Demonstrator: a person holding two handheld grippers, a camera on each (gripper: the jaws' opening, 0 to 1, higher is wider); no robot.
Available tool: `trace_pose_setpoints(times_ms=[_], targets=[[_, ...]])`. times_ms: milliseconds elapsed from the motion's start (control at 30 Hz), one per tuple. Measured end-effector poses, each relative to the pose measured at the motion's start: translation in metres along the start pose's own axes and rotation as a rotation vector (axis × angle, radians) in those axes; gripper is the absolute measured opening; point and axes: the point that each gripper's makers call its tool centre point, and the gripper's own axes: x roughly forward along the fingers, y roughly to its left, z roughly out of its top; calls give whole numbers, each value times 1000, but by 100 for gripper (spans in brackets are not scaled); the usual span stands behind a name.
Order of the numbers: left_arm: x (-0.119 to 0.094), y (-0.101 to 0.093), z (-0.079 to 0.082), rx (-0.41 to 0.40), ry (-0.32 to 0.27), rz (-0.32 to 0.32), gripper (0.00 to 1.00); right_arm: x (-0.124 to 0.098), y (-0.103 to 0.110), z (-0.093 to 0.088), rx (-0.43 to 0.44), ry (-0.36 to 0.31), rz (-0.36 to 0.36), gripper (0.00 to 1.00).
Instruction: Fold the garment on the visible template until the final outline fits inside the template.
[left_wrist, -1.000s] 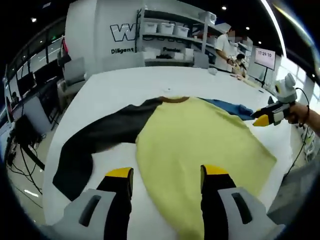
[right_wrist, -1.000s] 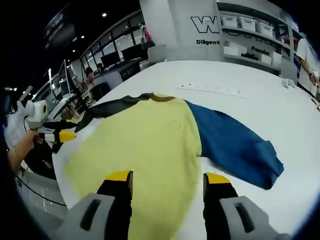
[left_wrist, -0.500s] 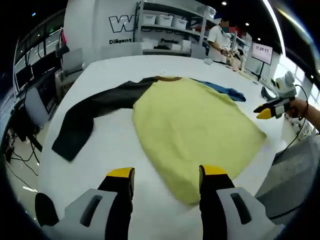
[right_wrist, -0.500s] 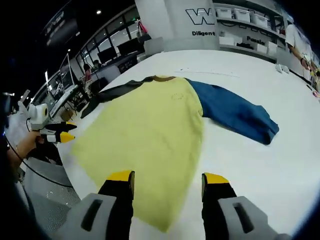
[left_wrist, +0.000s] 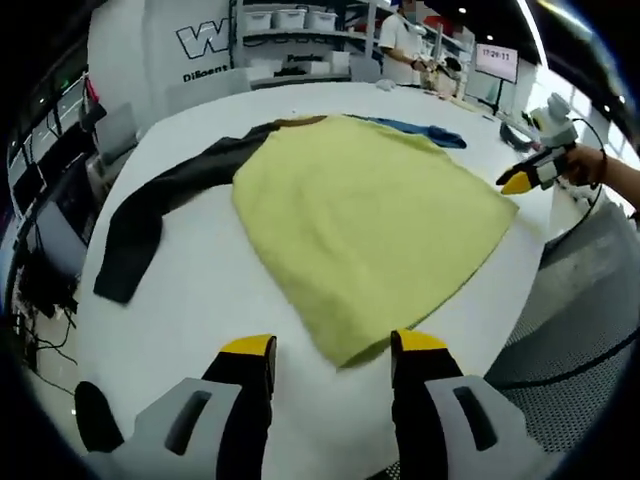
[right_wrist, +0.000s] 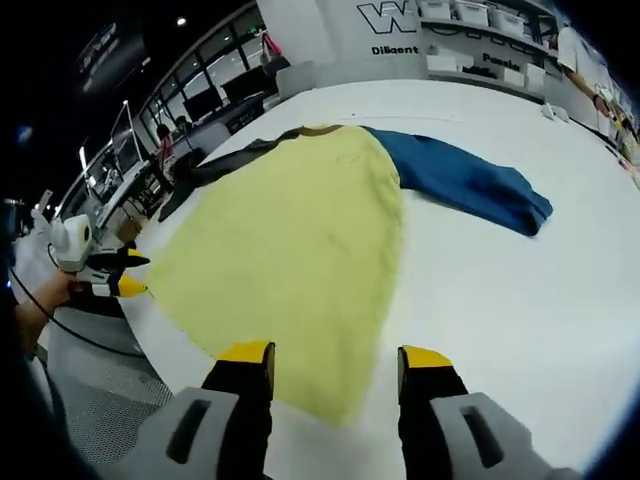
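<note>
so, scene: a garment (left_wrist: 370, 210) is seen spread flat on a white table (left_wrist: 200, 300) in the left gripper view, filling the middle of the frame.
garment body: yellow, hem corner lying at lower centre, just above the gap between the jaws; brown collar at upper centre.
black sleeve (left_wrist: 150, 215): stretched toward the left of the frame, cuff near the left table edge.
blue sleeve (left_wrist: 420, 130): partly seen at upper right behind the yellow body, flat on the table.
left gripper (left_wrist: 330, 350): at bottom centre, jaws set apart, yellow tips, nothing between them; held above the table, short of the hem.
other gripper in left gripper view: the right gripper (left_wrist: 525, 180) is seen at the right edge, held by a hand (left_wrist: 590, 165), yellow tip pointing at the garment's right corner; whether it touches cannot be told.
right gripper view, garment (right_wrist: 290, 250): yellow body fills the centre, hem corner at lower centre above the jaws.
right gripper view, blue sleeve (right_wrist: 470, 185): lying out to the upper right, cuff folded over a little.
right gripper view, black sleeve (right_wrist: 215, 165): at upper left, running off toward the table edge.
right gripper, own view (right_wrist: 335, 360): jaws parted at the bottom, empty.
left gripper in right gripper view (right_wrist: 125, 280): at the left edge, just beside the garment's left corner.
template: no outline can be made out on the table.
background: shelves with bins (left_wrist: 290, 20) and a person (left_wrist: 400, 35) at top.
</note>
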Motion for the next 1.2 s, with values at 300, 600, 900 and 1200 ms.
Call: trace_pose_setpoints(times_ms=[300,600,900,1200], targets=[[1,4,-17,26,66,0,39,0,-8,-9,21,24,-27,39],[-3,24,-7,-168,-19,13,35,0,-8,-12,15,34,-34,36],[9,18,-14,-213,54,30,14,0,-10,-16,-14,58,-62,28],[3,16,-18,-210,87,56,5,-1,-13,-26,-18,106,-89,5]])
